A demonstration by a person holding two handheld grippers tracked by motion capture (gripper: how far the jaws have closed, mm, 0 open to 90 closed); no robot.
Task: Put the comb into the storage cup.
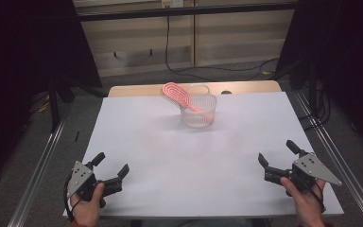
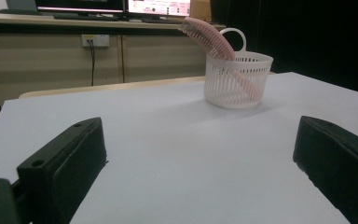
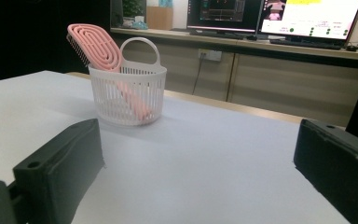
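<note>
A pink hairbrush (image 1: pixel 177 94) with an oval, ridged head stands tilted in a small white slatted basket (image 1: pixel 199 115) with a loop handle, at the upper centre of the white worktop (image 1: pixel 184 156). No readable writing. Left gripper (image 1: pixel 111 164), lower left, and right gripper (image 1: pixel 275 151), lower right, rest well apart from the basket, jaws spread wide, holding nothing.

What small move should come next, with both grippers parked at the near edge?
Probably ease the right gripper, open and empty, forward toward the pink brush, whose head sticks out above the white basket. The left gripper can wait.
</note>
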